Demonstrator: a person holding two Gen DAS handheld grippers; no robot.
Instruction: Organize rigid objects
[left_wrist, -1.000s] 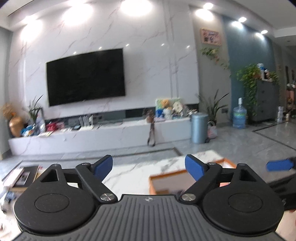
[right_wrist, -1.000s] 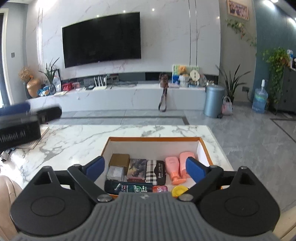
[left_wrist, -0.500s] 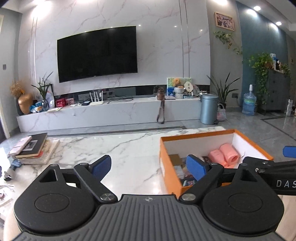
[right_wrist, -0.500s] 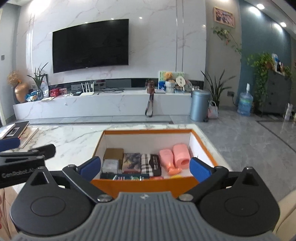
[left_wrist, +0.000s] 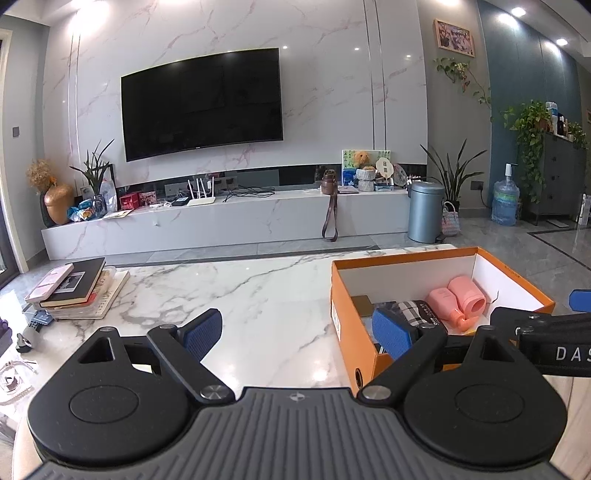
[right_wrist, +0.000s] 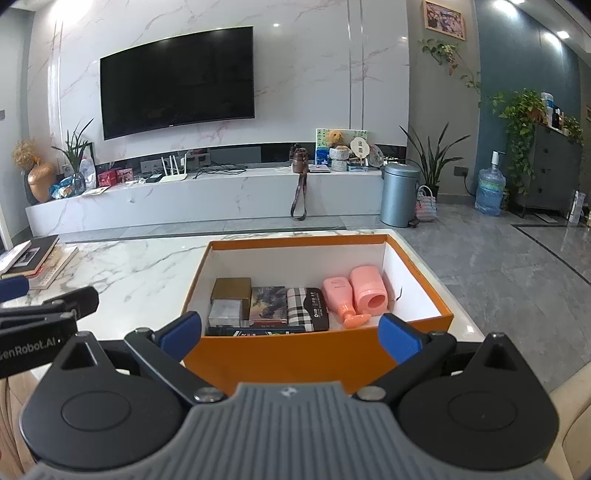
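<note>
Both my tools are empty, fingers spread wide: the right tool (right_wrist: 290, 330) hangs just before the orange box's (right_wrist: 317, 360) near wall, the left tool (left_wrist: 297, 330) over the bare marble tabletop (left_wrist: 258, 291) beside it. Everything rigid looks packed inside already: gold box (right_wrist: 231, 288), plaid case (right_wrist: 307, 308), pink bottles (right_wrist: 354, 295). To tidy further, I'd come in from above and clear that wall. Only my left view shows the book stack (left_wrist: 75, 291) well apart; only my right shows the row of items whole.
</note>
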